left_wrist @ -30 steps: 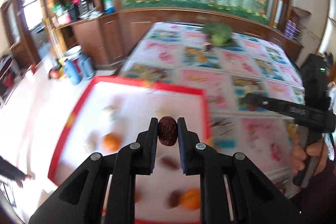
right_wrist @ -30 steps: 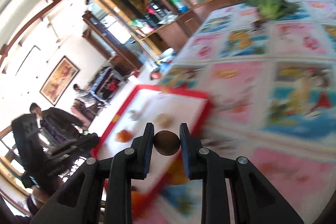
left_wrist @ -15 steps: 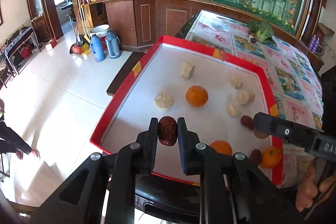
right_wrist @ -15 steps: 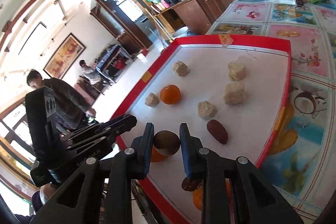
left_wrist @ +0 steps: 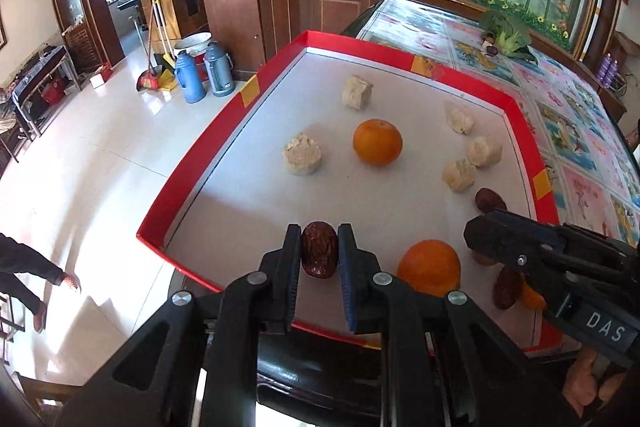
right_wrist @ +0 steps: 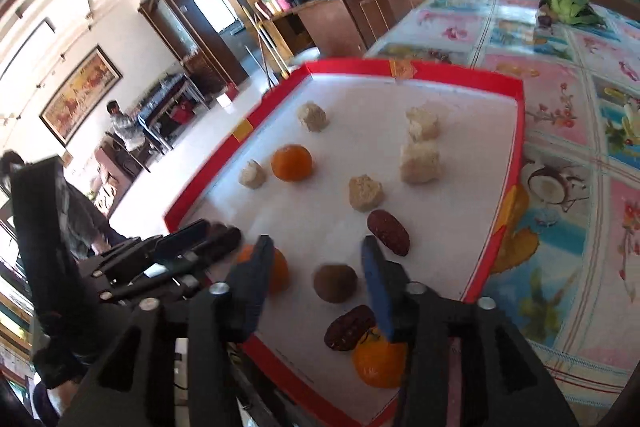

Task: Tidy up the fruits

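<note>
Dark-red wrinkled date (left_wrist: 319, 254) is pinched in the left gripper (left_wrist: 319, 259) over the near edge of the red-rimmed white tray (left_wrist: 224, 151), while the right gripper (right_wrist: 316, 267) gapes around a brown round fruit (right_wrist: 335, 283) lying loose there, probably grouping fruits near, crumbly beige cakes (right_wrist: 365, 193) beyond.

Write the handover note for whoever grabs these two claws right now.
Left claw: shut on a red date, above the near edge of the red-rimmed tray.
Right claw: open, a brown round fruit lying on the tray between its fingers.
On the tray: three oranges, more dates, pale crumbly chunks, all mixed.
Done: brown fruit set down near dates and oranges at the near end.
Left: place the held date, then keep grouping.
</note>
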`<state>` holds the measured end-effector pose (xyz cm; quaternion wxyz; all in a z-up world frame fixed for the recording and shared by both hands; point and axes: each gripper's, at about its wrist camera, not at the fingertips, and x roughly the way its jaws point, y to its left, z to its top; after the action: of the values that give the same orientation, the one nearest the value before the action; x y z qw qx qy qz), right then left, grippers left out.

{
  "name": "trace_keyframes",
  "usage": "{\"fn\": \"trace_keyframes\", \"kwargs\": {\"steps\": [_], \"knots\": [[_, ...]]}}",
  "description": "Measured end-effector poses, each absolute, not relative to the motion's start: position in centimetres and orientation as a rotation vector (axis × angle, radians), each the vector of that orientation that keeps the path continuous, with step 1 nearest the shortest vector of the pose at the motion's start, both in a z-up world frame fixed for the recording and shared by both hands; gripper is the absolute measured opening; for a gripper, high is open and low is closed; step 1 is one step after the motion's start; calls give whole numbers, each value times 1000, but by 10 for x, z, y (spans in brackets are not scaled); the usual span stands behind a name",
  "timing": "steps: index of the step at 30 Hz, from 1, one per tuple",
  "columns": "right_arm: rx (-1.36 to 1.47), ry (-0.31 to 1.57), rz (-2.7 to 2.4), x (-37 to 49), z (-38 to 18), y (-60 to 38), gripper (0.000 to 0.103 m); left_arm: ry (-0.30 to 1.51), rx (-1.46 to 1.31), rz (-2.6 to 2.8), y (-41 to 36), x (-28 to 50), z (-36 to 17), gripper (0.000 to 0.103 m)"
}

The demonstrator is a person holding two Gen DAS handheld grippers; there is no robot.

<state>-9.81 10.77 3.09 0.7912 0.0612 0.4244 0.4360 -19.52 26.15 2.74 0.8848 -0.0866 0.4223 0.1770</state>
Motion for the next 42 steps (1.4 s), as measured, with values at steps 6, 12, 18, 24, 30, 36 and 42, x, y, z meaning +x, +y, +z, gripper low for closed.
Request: {"fn": "trace_keyframes", "kwargs": {"steps": [6,12,18,24,30,36,42], "knots": [[156,739,889,-122,72,66,49,767,-90,430,242,-213,54,85],[139,548,806,-170,120,16,61,601,0,434,207,-243,103,97],[102,399,766,-234,160,-19,73,419,35,409,173,-294,152,103],[119,304,775,-285,179,-48,82,309,-5,385,163,-346,186,103],[91,246,781,-302,180,-55,83,268,-17,464,163,-369,199,103],[144,262,779,-292,167,-58,83,320,8,573,155,-363,191,103],[125,267,771,-293,162,-53,83,351,52,623,145,-369,178,103]]}}
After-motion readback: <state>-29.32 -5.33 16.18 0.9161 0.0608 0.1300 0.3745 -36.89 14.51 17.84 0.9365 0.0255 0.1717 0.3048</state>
